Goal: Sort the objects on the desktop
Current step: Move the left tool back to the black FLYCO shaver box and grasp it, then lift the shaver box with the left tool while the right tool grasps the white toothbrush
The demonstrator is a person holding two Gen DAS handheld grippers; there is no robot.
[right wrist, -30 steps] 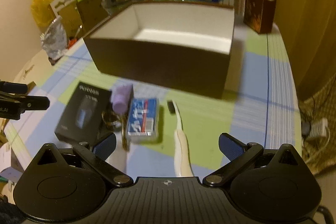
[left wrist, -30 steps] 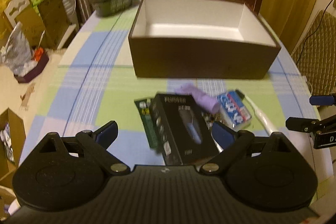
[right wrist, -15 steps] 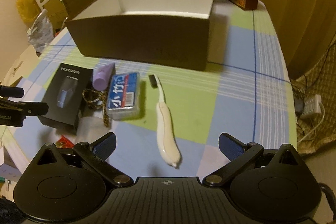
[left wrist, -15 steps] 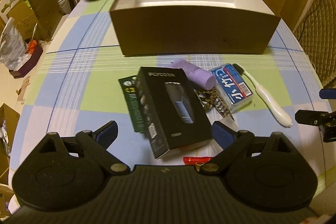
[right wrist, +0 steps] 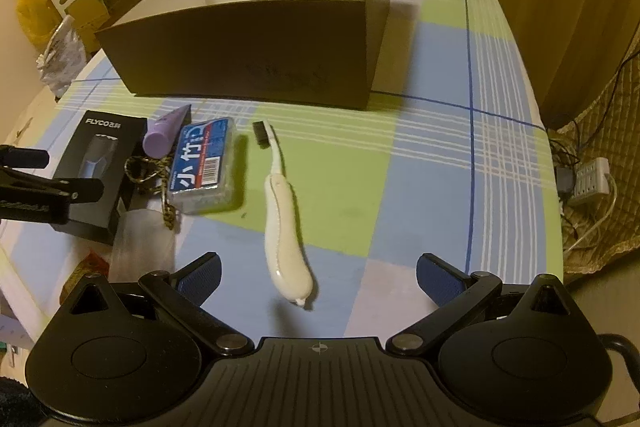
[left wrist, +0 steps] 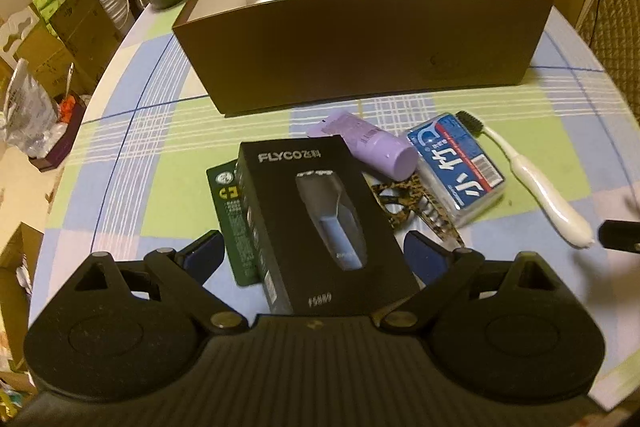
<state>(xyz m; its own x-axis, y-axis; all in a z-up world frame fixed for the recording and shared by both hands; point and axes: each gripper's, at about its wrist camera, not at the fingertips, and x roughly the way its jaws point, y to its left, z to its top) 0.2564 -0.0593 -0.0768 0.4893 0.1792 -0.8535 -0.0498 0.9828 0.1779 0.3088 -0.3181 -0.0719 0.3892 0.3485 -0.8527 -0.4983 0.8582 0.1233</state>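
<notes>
Left hand-held gripper (left wrist: 312,253): jaws wide, holding nothing; now low over the black shaver box, which lies between its blue pads. A second ago it stood further back and higher.
Right hand-held gripper (right wrist: 318,275): jaws wide, holding nothing; it has come down and forward, so the brush handle's butt end now lies between its fingers.
Shaver box (left wrist: 324,223): black, marked FLYCO, flat on the desk (right wrist: 440,187), partly over a green packet (left wrist: 230,219).
Brush (right wrist: 282,223): white handle, dark bristles towards the carton; lies alone, just right of the blue case.
Blue case (right wrist: 202,163): clear-lidded, printed label, touching the purple tube (right wrist: 162,137) at one corner.
Hair clip (left wrist: 416,207): leopard-patterned, wedged between shaver box and blue case.
Brown carton (left wrist: 368,39): open top, white inside, nothing visible in it; stands behind the clutter.
Change noted: both grippers have closed in on the pile in the last second, each lined up on its own item.
Bearing on task: sorting appears to be at its start; nothing is yet lifted. Likely first picks are the shaver box on the left and the brush on the right, probably destined for the carton.
Caution: the shaver box rests on the green packet, so a grip may drag it.
</notes>
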